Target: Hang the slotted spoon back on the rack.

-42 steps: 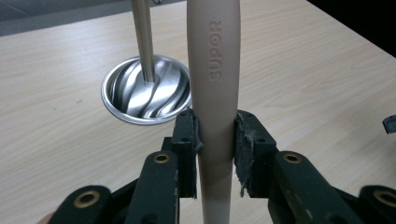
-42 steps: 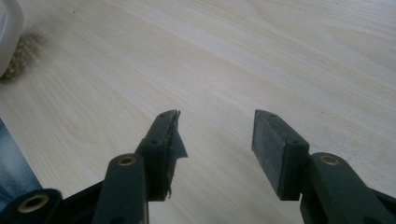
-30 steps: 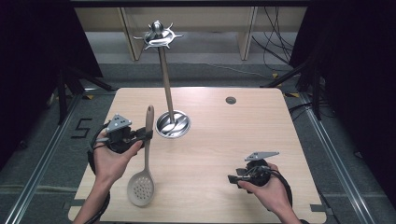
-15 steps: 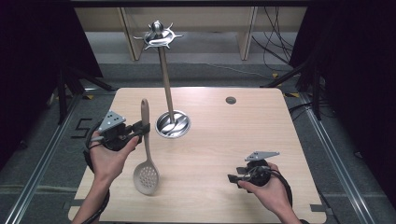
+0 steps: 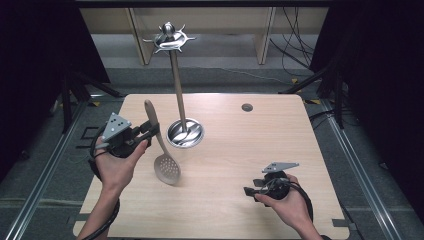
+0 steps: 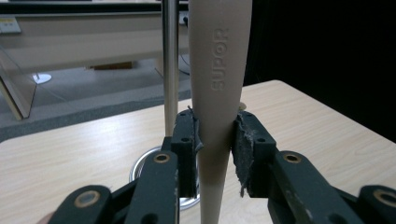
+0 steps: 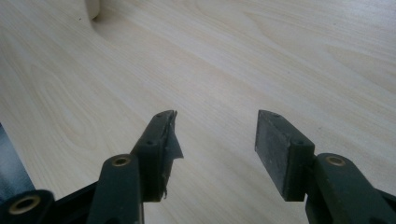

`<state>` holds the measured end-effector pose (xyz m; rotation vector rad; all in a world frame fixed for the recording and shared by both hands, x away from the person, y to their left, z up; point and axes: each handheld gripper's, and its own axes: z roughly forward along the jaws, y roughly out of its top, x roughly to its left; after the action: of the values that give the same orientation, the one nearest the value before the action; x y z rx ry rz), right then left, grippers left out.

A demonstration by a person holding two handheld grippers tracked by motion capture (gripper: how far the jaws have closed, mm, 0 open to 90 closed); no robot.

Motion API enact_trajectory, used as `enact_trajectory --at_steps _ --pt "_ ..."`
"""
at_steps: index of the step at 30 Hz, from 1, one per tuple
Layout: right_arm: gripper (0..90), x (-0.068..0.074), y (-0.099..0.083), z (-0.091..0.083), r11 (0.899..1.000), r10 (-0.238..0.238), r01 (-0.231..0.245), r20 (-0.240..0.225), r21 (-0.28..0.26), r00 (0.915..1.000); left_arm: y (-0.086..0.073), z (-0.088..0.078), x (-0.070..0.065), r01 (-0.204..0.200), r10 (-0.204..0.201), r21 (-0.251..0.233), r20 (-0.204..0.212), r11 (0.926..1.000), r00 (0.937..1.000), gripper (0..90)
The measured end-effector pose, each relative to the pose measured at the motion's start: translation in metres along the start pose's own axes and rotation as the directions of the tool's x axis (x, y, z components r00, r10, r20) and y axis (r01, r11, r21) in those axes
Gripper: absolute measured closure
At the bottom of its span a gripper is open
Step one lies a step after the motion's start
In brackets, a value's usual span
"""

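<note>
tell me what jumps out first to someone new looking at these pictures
First is the beige slotted spoon, held nearly upright at the table's left by the left claw, which is clamped on its handle. Just right of it stands a tall metal rack with hooks on top, its round base near the middle of the wooden table. The right claw is open and empty at the near right.

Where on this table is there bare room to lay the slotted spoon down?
The widest bare patch of the table lies between the stand's base, the small hole and the right gripper. It is crowded at the left, where the left gripper holds the slotted spoon close to the stand.
</note>
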<state>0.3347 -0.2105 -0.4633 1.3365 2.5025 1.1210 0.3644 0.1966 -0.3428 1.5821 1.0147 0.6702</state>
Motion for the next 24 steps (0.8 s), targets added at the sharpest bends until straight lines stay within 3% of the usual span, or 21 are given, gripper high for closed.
enact_trajectory --at_steps 10,24 --pt "48.4 0.0 0.0 0.001 1.0 0.001 -0.001 -0.003 0.002 1.0 0.006 0.001 0.001 0.005 -0.005 -0.059 0.006 0.9983 1.0 70.4" --pt "48.4 0.0 0.0 -0.001 1.0 -0.008 0.008 -0.002 0.001 1.0 0.013 0.003 0.0 0.006 -0.003 -0.1 0.022 0.995 0.9998 70.4"
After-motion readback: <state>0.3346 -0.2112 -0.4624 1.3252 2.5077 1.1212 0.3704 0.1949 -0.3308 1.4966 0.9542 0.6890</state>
